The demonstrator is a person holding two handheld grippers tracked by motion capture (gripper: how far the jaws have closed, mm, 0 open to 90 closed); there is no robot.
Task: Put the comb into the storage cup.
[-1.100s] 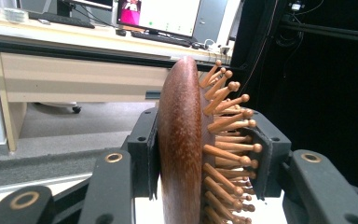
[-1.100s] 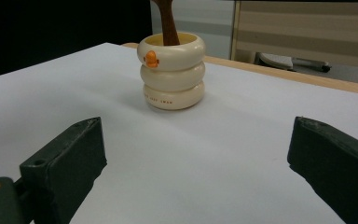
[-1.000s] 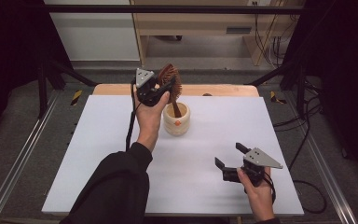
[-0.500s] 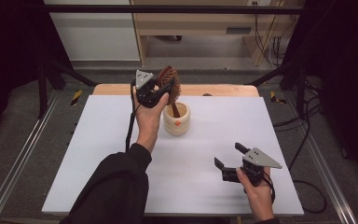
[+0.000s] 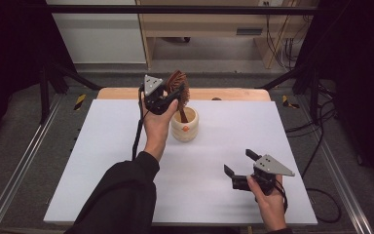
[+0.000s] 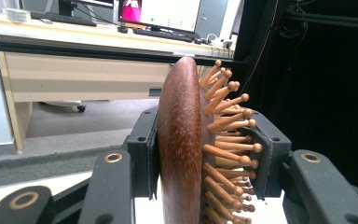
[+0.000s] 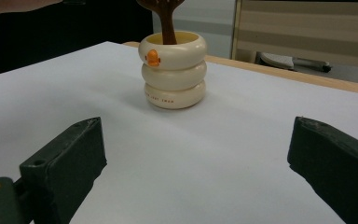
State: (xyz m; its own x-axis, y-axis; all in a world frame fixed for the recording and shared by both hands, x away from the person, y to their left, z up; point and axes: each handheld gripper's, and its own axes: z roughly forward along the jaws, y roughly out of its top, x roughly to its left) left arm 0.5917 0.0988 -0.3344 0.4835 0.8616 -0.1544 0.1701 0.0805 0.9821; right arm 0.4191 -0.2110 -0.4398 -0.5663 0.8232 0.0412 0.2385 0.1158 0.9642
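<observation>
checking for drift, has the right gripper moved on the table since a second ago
No. The right gripper sits at the same spot near the white table's near right corner, jaws open, as in the earlier high views.

One wooden hairbrush, standing handle-down in one cream ringed cup with a single orange duck mark on its side. Two grippers: the left gripper and the right gripper. One white table, two hands, one dark sleeve.

A white table with a wooden strip along its far edge fills the middle of the frame. A cream ringed cup stands on it, just above centre.
</observation>
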